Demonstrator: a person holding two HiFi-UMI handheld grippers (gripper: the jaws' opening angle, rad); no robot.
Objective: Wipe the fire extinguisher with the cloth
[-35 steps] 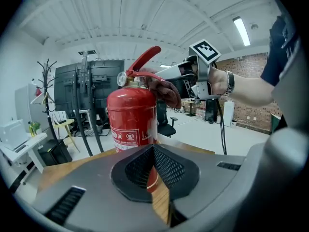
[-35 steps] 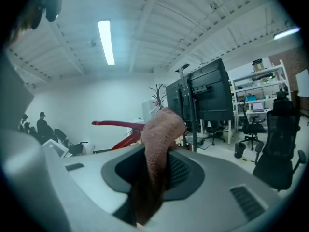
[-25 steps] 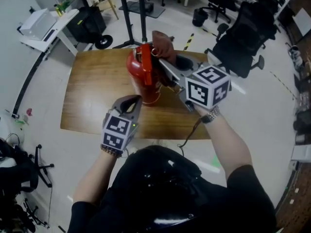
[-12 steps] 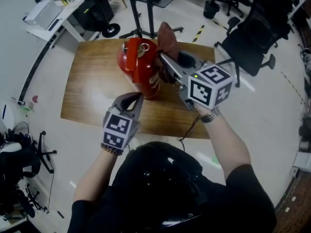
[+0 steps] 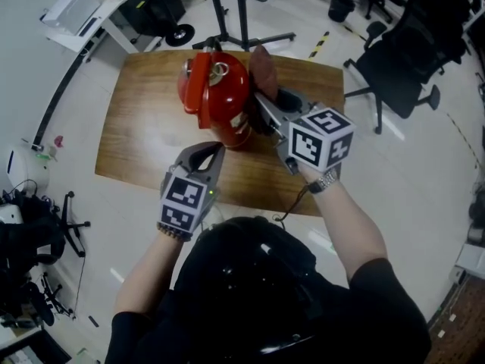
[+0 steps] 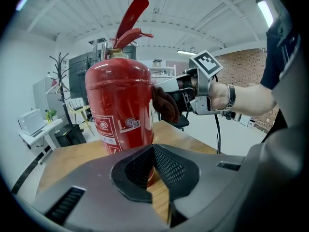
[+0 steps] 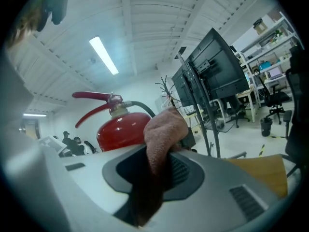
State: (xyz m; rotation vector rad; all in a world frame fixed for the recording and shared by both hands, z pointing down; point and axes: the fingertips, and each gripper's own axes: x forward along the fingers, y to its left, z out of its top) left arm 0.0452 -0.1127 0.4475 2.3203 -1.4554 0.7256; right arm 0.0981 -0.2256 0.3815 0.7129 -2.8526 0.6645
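Standing mid-table on our wooden table (image 5: 144,139), the red fire extinguisher (image 5: 216,97) has the brown cloth (image 5: 264,65) at its 3 o'clock side, between our right gripper (image 5: 260,101) jaws, which have just been closing on it. Our left gripper (image 5: 210,152) sits at its 6 o'clock, jaws together, empty. We see pale floor (image 5: 402,173) around, a black office chair (image 5: 402,59) at 2 o'clock, and a white cart (image 5: 79,14) at 11.

A wooden desk (image 5: 144,127) with a glossy brown top is shown in the upper middle of the head view, set on a pale floor (image 5: 409,180). 1 red fire extinguisher (image 5: 216,97) is stood on it, near the middle and toward the desk's upper edge. In the left gripper view it is seen upright on the wood.
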